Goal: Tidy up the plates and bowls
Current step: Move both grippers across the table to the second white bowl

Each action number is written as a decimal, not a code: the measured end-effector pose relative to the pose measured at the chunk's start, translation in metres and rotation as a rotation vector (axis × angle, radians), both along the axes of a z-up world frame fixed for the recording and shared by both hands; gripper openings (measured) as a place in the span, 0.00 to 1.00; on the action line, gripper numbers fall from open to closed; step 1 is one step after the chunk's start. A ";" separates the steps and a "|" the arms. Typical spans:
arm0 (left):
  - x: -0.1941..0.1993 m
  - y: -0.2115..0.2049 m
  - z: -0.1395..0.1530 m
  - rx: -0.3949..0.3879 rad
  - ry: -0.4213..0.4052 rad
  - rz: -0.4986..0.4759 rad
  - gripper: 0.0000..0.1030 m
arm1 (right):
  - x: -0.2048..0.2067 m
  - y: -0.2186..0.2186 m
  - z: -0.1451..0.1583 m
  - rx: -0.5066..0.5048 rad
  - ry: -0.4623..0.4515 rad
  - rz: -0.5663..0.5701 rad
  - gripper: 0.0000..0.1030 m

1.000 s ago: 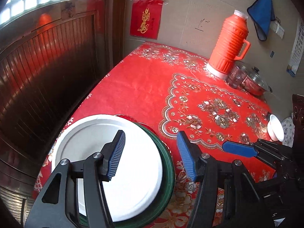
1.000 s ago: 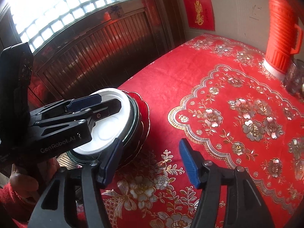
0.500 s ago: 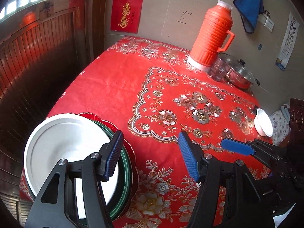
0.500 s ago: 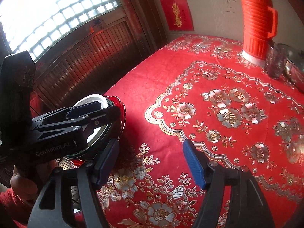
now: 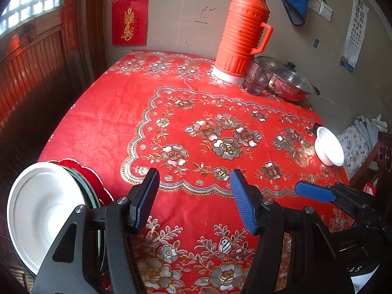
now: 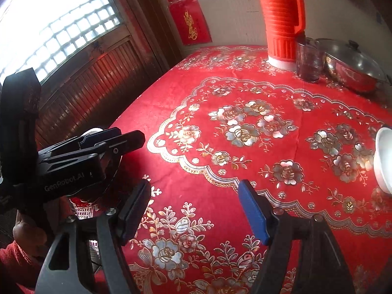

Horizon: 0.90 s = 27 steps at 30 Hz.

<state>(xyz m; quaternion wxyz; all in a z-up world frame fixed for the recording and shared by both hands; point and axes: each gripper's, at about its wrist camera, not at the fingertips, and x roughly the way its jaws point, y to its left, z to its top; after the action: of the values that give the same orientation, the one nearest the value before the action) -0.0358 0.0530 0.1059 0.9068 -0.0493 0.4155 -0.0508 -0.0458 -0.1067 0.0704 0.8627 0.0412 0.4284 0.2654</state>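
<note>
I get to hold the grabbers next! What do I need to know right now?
Left gripper: open, nothing between its pads.
Right gripper: open, empty too.
Plates: a white plate sits on top of a green plate and a red scalloped plate, stacked at the table's near left corner.
Bowls: white bowls, which look nested, stand at the table's right edge, far from the plates.
Done: the plates look stacked.
Left: probably the bowls, which nobody is holding yet.
The orange thermos, glass and lidded pot stand at the back.

Tablecloth centre lies open; thermos behind.
</note>
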 end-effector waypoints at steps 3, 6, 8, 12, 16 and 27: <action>0.005 -0.018 -0.003 0.000 0.005 -0.029 0.59 | 0.000 -0.018 -0.004 -0.007 0.010 -0.041 0.72; 0.010 -0.035 -0.008 0.005 0.013 -0.054 0.59 | -0.001 -0.034 -0.005 -0.022 0.009 -0.085 0.75; 0.013 -0.045 -0.012 0.009 0.017 -0.067 0.59 | -0.001 -0.043 -0.005 -0.032 0.005 -0.116 0.78; 0.020 -0.060 -0.019 0.006 0.035 -0.081 0.59 | 0.000 -0.056 -0.004 -0.086 -0.008 -0.185 0.78; 0.027 -0.072 -0.025 0.009 0.046 -0.082 0.59 | 0.004 -0.068 -0.006 -0.117 -0.010 -0.248 0.79; 0.045 -0.101 -0.034 0.013 0.067 -0.085 0.59 | 0.017 -0.089 -0.015 -0.183 -0.009 -0.355 0.79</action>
<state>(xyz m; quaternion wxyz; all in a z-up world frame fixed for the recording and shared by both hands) 0.0095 -0.0476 0.0715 0.8897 -0.0274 0.4479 -0.0846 -0.0291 -0.1956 0.0556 0.8981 0.0363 0.4328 0.0694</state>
